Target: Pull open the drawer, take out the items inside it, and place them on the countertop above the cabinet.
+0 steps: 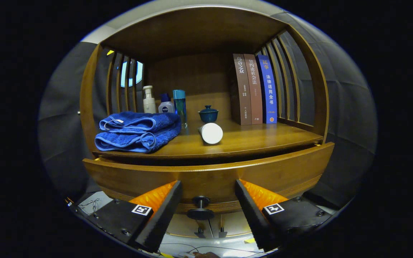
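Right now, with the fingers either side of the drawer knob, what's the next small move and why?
Probably close the gripper on the drawer knob. Its fingers stand open with the knob between them, not touching it, and the drawer front looks barely out from under the countertop, so a grip must come before pulling.

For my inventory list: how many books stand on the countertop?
3, upright side by side at the back right: a dark brown book, a lighter brown book, a blue book.
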Motion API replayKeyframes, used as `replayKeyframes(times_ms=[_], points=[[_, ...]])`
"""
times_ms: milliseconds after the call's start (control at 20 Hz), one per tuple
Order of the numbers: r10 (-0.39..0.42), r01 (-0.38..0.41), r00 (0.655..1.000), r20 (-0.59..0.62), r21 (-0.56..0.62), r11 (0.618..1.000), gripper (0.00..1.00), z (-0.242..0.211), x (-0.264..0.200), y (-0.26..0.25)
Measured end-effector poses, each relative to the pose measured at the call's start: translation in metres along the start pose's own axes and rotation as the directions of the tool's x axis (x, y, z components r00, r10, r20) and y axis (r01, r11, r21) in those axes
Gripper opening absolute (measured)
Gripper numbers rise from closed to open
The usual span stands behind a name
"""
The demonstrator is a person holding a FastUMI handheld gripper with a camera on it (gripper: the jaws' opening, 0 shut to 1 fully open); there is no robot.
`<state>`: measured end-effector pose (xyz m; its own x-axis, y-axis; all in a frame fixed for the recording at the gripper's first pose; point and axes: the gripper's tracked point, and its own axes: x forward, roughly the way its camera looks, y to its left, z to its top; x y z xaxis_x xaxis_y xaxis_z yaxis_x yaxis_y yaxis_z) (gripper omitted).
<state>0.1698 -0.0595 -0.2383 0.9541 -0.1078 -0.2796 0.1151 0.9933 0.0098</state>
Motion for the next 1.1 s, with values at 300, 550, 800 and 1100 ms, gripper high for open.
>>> replayKeyframes(times_ms=[300,550,800,1100], points=[[-0.008,0.008,1.000,0.005,-0.002,1.000,0.97,0.003,0.016,0.000],[-0.019,0.019,1.000,0.016,-0.011,1.000,0.99,0.003,0.018,0.000],[-0.023,0.023,1.000,0.009,-0.035,0.999,0.99,0.005,0.018,-0.003],[-0.031,0.032,0.999,0.029,-0.020,0.999,0.99,0.031,0.000,-0.011]])
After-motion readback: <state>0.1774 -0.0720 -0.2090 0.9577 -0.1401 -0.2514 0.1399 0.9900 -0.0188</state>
